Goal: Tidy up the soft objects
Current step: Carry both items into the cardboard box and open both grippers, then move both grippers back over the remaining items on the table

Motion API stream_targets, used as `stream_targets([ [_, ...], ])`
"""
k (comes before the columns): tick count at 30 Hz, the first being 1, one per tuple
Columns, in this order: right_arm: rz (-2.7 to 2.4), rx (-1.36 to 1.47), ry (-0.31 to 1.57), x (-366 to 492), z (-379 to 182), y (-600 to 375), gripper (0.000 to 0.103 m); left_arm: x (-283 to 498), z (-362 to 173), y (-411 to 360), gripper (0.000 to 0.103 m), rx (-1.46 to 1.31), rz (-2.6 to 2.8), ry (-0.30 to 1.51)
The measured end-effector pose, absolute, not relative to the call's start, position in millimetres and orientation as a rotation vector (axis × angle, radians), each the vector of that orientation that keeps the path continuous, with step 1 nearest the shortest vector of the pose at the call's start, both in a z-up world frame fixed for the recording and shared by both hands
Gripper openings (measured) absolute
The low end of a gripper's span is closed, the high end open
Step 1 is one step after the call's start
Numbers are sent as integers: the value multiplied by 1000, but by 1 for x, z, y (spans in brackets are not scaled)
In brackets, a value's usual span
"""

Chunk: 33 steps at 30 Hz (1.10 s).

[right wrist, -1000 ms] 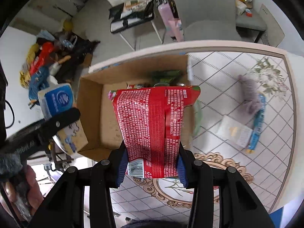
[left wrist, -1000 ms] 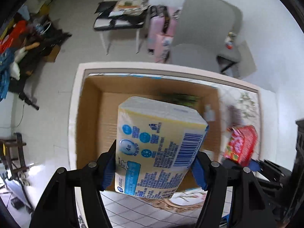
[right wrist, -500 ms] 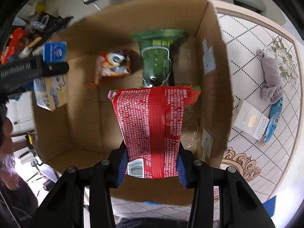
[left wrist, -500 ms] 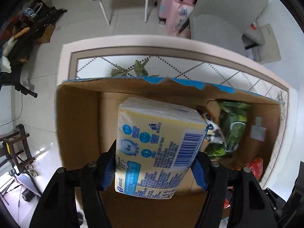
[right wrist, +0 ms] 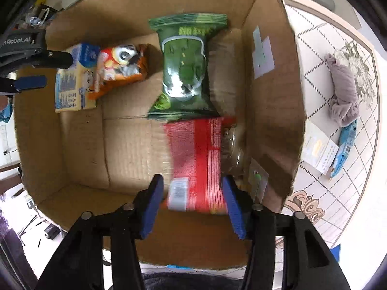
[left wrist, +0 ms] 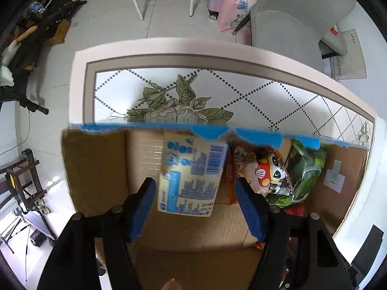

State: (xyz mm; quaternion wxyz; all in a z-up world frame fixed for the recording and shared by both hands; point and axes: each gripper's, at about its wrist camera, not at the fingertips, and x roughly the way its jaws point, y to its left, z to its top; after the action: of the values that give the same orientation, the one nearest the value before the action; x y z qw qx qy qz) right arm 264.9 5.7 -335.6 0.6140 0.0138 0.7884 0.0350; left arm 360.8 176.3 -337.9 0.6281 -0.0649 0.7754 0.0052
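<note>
left gripper [left wrist: 193, 207]: jaws spread, blue pads clear of the tissue pack [left wrist: 191, 174] on both sides, so nothing is held. the pack lies in the box [left wrist: 94, 169] against the far wall, touching the orange snack bag [left wrist: 263, 176]; judged, it is tucked into the left end to leave floor room for more items. the green bag [left wrist: 307, 169] lies just right of the orange one.

in the right view the box wall [right wrist: 273, 111] stands between the packed goods and the table [right wrist: 321, 48]. the row reads tissue pack [right wrist: 70, 89], orange bag [right wrist: 118, 70], green bag [right wrist: 186, 72].

right gripper [right wrist: 191, 203]: jaws apart, a gap at each pad; the red bag [right wrist: 196, 159] sits between them, blurred, apparently let go. it lies just below the green bag, near the right wall.

outside the box on the table: a grey cloth [right wrist: 343, 89], a white packet [right wrist: 319, 149] and a blue packet [right wrist: 346, 142]. judged, these remain to be packed.
</note>
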Motion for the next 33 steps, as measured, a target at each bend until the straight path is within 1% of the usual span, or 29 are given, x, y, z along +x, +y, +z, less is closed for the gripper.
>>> stream_targets([
  [1, 84, 33, 1814, 266, -332, 5, 70, 359, -334, 176, 66, -152, 8, 1774],
  [4, 100, 33, 1785, 268, -317, 6, 72, 351, -320, 177, 67, -161, 2, 1749],
  [5, 103, 29, 1776, 268, -312, 6, 73, 347, -315, 177, 69, -165, -3, 1737],
  [6, 110, 30, 1766, 267, -306, 6, 78, 344, -310, 177, 71, -166, -8, 1727],
  [7, 116, 33, 1758, 263, -300, 7, 86, 335, -302, 178, 75, -173, -18, 1709],
  [8, 123, 32, 1748, 262, -294, 7, 89, 331, -297, 177, 89, -173, -20, 1699],
  [9, 130, 33, 1739, 261, -288, 8, 93, 327, -294, 176, 95, -164, -20, 1688],
  [13, 145, 52, 1692, 255, -272, 0, 94, 293, -268, 176, 96, -116, -20, 1624],
  [18, 143, 4, 1628, 240, -251, -5, 94, 256, -243, 177, 96, -115, -45, 1585],
  [23, 186, 62, 1604, 229, -236, -13, 94, 226, -217, 166, 96, -108, -64, 1549],
  [28, 224, 153, 1570, 220, -215, -33, 94, 217, -191, 147, 96, -81, -77, 1506],
  [33, 174, 221, 1518, 217, -196, -87, 94, 223, -161, 97, 96, -31, -127, 1425],
])
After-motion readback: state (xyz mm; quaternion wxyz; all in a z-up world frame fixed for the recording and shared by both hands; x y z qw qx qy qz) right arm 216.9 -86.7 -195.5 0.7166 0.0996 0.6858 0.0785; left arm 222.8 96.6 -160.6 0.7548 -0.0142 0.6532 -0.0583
